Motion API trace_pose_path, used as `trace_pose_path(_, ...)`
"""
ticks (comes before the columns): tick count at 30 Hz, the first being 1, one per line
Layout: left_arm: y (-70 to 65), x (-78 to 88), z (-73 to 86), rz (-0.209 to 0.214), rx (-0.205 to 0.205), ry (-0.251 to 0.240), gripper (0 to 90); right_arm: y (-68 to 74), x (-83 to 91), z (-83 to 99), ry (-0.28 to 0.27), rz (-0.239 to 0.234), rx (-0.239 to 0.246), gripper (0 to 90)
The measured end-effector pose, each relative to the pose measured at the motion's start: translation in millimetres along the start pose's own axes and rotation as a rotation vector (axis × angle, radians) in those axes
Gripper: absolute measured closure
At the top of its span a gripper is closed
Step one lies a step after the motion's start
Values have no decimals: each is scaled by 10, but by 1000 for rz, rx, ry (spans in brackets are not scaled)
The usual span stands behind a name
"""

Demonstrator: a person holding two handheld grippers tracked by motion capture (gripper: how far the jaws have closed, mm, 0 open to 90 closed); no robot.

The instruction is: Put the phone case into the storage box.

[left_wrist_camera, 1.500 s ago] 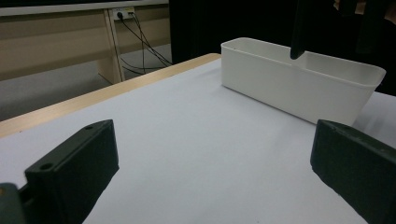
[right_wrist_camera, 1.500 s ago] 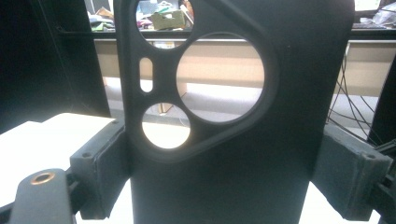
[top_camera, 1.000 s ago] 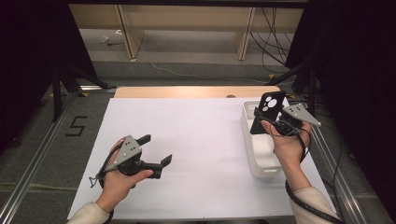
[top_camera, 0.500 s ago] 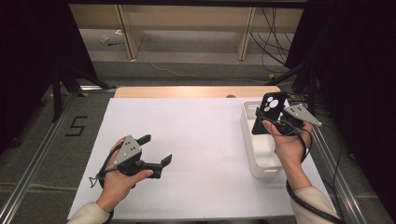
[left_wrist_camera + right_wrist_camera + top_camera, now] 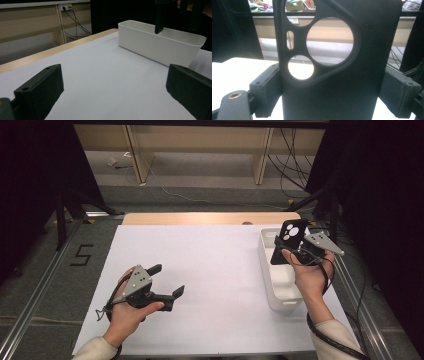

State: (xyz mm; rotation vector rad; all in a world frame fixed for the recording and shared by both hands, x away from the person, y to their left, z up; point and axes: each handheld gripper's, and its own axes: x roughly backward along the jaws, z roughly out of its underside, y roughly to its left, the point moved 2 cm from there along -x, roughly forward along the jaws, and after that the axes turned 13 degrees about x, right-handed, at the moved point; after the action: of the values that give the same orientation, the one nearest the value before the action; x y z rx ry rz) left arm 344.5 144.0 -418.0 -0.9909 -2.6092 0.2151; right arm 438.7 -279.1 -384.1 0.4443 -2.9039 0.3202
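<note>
a black phone case (image 5: 288,240), with round camera holes near its top, stands upright over the white bin (image 5: 272,285) at the table's right edge. the right gripper (image 5: 329,95) is clamped on its two sides, jaws part closed. the left gripper (image 5: 165,281) rests low over the white table cover (image 5: 215,270), well apart from the bin, its jaws spread wide with nothing between them.

Black phone case (image 5: 288,240) with round cutouts, held in black right gripper (image 5: 295,254) with grey top plate. White bin (image 5: 280,287) on white surface (image 5: 220,270) with a light wood edge. Left gripper (image 5: 167,280) black, grey plate too.
</note>
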Motion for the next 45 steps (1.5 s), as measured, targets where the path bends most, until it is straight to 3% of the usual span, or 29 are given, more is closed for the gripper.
trace_pose_path(45,2,-4,8,0,4,2,11,-35,-76,117,42,5,13,153)
